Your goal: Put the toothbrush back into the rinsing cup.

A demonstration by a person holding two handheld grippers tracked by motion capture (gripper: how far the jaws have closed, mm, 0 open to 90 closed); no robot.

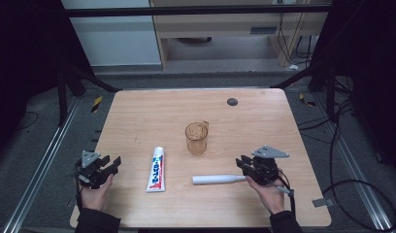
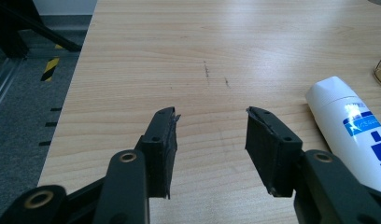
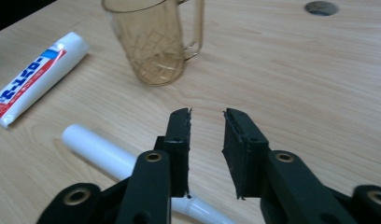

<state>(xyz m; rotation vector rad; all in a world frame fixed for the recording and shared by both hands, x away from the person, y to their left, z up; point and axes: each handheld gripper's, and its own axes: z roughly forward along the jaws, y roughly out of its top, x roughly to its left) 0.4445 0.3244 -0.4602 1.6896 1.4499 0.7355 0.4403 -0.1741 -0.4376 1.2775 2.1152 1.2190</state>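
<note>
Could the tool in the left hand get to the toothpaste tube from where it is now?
Probably yes. The left tool has its jaws apart, and bare table lies between it and the toothpaste tube.

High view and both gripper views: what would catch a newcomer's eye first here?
Probably the amber see-through cup with a handle, upright near the middle of the wooden table. In front of it lie a white toothpaste tube with blue and red print and a white toothbrush handle. The left gripper waits open at the left of the tube, while the right gripper, jaws narrowly apart and empty, sits at the handle's right end.
</note>
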